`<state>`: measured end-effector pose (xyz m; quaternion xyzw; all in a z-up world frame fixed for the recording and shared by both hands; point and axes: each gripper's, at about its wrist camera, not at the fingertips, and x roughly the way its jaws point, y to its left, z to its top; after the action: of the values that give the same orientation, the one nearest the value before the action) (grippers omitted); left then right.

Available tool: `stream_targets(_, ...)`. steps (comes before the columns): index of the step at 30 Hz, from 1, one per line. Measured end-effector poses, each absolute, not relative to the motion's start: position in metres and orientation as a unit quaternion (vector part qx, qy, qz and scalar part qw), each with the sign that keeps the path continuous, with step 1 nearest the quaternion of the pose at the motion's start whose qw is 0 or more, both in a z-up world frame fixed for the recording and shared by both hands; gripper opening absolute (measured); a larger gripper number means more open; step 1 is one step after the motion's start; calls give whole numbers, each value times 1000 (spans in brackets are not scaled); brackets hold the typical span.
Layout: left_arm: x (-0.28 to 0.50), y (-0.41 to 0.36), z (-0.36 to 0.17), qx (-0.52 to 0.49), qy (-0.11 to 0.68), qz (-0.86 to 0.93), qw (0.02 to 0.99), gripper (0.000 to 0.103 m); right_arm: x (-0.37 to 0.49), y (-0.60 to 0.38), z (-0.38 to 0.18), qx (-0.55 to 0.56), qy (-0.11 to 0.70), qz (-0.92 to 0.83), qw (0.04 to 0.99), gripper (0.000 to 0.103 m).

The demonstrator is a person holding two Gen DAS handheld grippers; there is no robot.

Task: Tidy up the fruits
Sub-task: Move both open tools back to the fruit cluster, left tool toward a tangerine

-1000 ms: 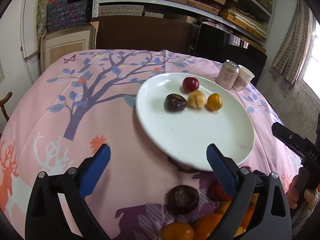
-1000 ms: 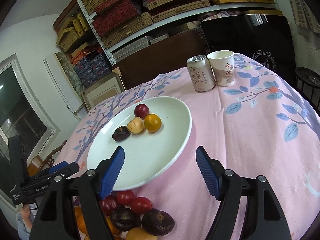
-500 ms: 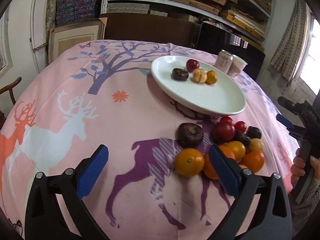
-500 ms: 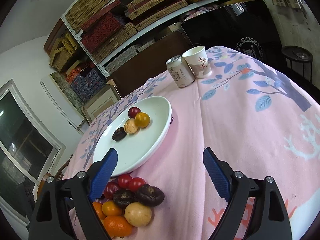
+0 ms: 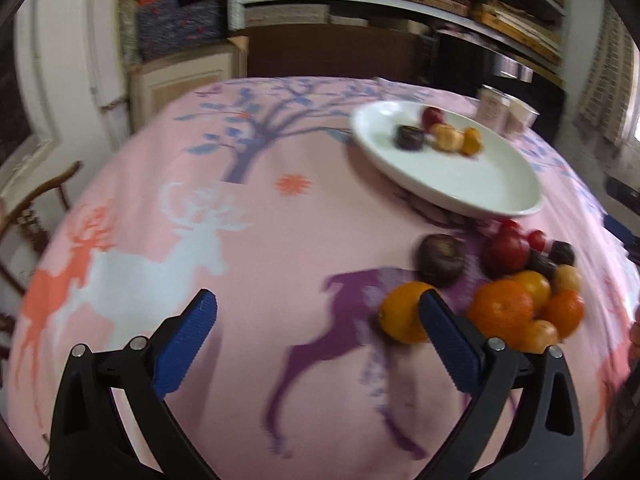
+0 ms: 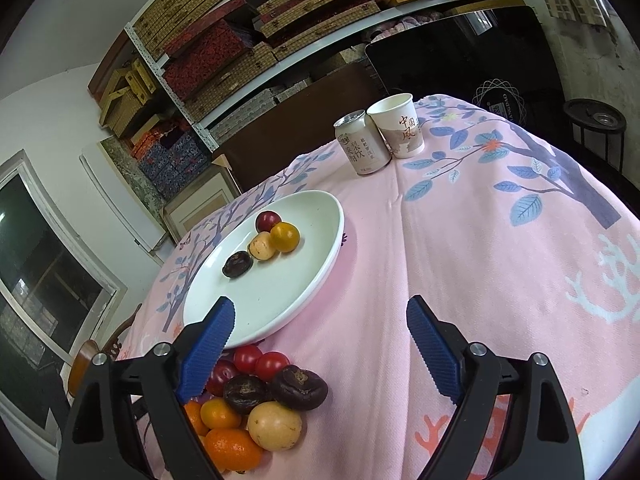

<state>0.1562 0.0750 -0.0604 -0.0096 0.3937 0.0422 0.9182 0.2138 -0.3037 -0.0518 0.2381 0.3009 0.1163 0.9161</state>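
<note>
fruits (image 6: 256,404), orange, red, dark and tan, heaped beside plate (image 6: 320,256); both grippers (image 5: 316,336) (image 6: 320,340) wide, empty.

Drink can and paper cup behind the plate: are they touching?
Touching. The right wrist view shows the paper cup leaning against the drink can near their rims, no gap there.

Black tool (image 5: 318,320), blue ribbed pads (image 5: 186,342)
</note>
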Motion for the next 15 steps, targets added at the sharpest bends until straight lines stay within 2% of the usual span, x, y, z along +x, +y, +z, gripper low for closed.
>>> stream_targets(4,150,86,-57,-48,387,19,921,98,212,-301,-49,231,300,122,917,89)
stream_targets(8,154,69,-66,-8,404,6,915,99,209,-294,-48,212,302,126,921,89)
stream_targets(15,153,60,-72,2,414,-17,910,99,198,-282,-52,181,315,134,922,89)
